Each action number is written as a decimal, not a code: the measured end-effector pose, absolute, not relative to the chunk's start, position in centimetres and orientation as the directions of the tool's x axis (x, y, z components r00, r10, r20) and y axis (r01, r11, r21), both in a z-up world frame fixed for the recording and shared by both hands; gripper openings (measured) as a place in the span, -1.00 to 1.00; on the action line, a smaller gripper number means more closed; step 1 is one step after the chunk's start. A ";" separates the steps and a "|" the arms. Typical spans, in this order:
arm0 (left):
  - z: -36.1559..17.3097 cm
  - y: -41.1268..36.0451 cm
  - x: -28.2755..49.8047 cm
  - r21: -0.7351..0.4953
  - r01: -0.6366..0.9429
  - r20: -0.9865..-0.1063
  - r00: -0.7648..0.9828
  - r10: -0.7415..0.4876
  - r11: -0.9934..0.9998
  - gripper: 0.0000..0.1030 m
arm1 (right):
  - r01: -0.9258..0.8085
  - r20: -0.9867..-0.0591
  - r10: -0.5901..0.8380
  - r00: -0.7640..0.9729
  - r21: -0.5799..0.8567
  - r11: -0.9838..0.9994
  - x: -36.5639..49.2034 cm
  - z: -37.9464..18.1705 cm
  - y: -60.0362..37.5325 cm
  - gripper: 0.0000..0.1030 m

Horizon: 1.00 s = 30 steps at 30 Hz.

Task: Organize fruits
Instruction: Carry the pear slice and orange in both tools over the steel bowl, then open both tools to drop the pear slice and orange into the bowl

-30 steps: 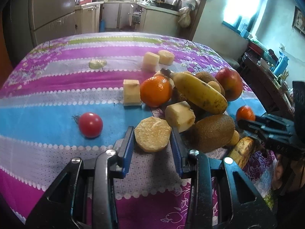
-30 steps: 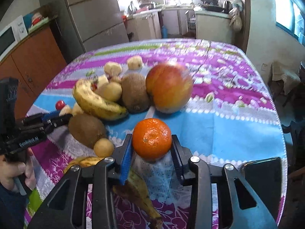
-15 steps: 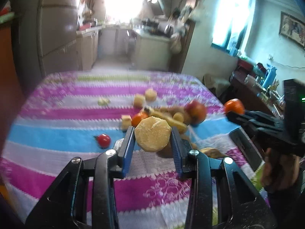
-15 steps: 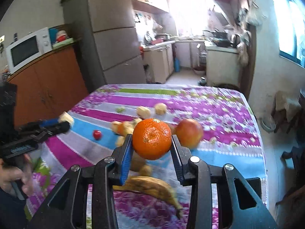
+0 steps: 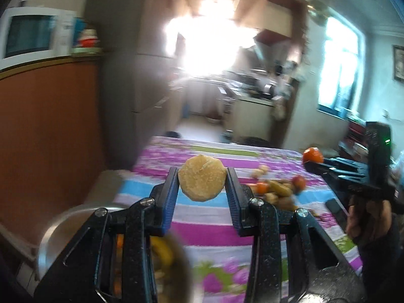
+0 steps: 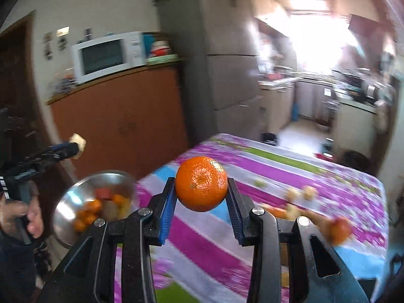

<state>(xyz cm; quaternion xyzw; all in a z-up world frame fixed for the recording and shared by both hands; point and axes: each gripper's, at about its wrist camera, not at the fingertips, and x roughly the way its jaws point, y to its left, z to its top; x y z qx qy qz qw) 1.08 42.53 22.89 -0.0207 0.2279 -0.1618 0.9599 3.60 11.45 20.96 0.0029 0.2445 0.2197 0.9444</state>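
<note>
Left wrist view: the left gripper (image 5: pixel 202 185) has its jaws pinching a pale cut slice (image 5: pixel 201 178) by its edges, held in the air above the striped worktop (image 5: pixel 209 217). Below and left of the jaws lies the steel bowl (image 5: pixel 58 229), blurred, with yellow and orange fruit showing behind the gripper frame. Loose fruit (image 5: pixel 276 189) sits in a heap on the worktop to the right. Further right, the right gripper (image 5: pixel 315 160) carries an orange (image 5: pixel 312 154) at the same height.

Right wrist view: the right gripper (image 6: pixel 201 185) has its jaws clamped on the orange (image 6: pixel 201 183) at its widest part, clear of the worktop (image 6: pixel 277 176). The bowl (image 6: pixel 73 199) is down to the left, off the worktop edge, already holding several pieces. The left gripper (image 6: pixel 75 145) hangs above and behind the bowl with the slice (image 6: pixel 78 142) at its tip; a hand (image 6: pixel 30 217) grips its handle.

The step appears to be carrying both pieces to the bowl. To do it well, bring each gripper low over the bowl's middle before spreading the jaws, so nothing bounces off the rim. Unload one at a time, the slice first since it is nearer, keeping the two grippers from crossing.
</note>
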 end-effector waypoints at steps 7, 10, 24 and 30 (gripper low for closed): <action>21.1 49.0 1.0 -0.093 0.166 -0.498 0.846 -0.190 0.982 -0.27 | -0.599 -0.524 0.549 0.651 0.089 0.796 5.3 21.7 22.6 -0.19; 19.4 50.8 1.3 -0.109 0.139 -0.543 0.821 -0.176 0.984 -0.27 | -0.647 -0.564 0.565 0.602 0.070 0.760 5.9 21.0 26.6 -0.19; 13.6 52.2 2.1 -0.153 0.145 -0.672 0.710 -0.211 0.978 -0.31 | -0.731 -0.726 0.553 0.409 0.102 0.674 7.2 13.9 35.0 -0.19; 12.3 53.3 2.5 -0.160 0.119 -0.695 0.691 -0.198 0.980 -0.31 | -0.731 -0.752 0.538 0.382 0.110 0.673 7.5 12.0 35.4 -0.19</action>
